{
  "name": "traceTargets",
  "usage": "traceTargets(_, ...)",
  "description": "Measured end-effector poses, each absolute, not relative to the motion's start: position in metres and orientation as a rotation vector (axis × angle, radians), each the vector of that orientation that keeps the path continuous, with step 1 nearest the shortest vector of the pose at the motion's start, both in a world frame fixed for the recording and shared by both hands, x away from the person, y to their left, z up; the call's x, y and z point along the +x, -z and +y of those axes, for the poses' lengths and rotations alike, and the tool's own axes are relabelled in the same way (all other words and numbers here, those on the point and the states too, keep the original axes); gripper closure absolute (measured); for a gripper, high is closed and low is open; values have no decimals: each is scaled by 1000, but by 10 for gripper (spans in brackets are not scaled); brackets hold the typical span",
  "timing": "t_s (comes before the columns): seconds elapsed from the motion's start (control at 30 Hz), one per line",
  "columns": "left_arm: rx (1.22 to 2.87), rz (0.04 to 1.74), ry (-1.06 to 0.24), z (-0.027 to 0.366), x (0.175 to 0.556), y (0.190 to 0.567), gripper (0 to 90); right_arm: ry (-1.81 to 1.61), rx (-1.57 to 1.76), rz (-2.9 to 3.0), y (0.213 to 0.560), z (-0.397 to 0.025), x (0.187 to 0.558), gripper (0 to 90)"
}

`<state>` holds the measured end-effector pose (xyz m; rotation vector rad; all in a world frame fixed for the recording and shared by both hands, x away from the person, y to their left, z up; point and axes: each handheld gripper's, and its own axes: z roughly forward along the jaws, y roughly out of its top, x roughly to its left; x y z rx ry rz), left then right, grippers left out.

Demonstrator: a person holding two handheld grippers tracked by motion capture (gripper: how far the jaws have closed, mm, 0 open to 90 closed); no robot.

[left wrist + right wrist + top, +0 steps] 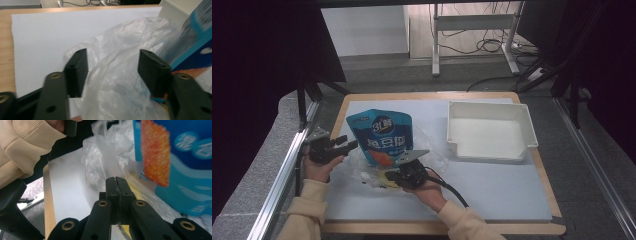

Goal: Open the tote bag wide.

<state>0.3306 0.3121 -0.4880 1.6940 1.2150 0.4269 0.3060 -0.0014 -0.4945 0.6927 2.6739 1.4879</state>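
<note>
Clear plastic bag (377,167) lay crumpled on the white mat (492,185), left of centre, with the blue snack pouch (382,137) standing partly inside it, printed face toward the person. Pouch was upright, leaning slightly back, orange picture low on the front.

Right gripper (404,176) sat at the near edge of the bag, just below the pouch. In the right gripper view its 2 jaws were pressed fully together with a thin strip of bag film pinched between the tips (116,185); bag (105,162) rose just beyond, pouch (180,165) to the right of it. Yellowish item lay under the film near the jaws; couldn't tell what it was.

Left gripper (343,145) was held at the bag's left side, pointing right toward the pouch. In the left gripper view (112,72) jaws stood wide apart, loose bag film (120,75) bulging up between them; couldn't tell whether either pad touched it. Nothing clamped. Pouch edge (197,42) was at the right of that view.

White tray (527,125) sat at the far right of the mat, well apart from the bag. Mat lay on a wooden tabletop (542,165).
</note>
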Motion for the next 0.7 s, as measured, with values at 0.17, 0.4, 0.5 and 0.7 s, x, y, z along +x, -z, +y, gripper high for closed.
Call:
traceTargets(0.17,1676,1187,-432,316,325,477,307,-1520,708,2641,485,-12,307,886)
traceTargets(0.4,1684,1153,-423,312,317,469,291,-1530,725,2595,473,-34,308,863)
traceTargets(0.5,1702,1145,-416,311,314,469,286,-1533,743,2571,467,-48,310,833)
traceTargets(0.7,1720,1122,-402,308,307,466,275,-1555,762,2520,455,-65,314,729)
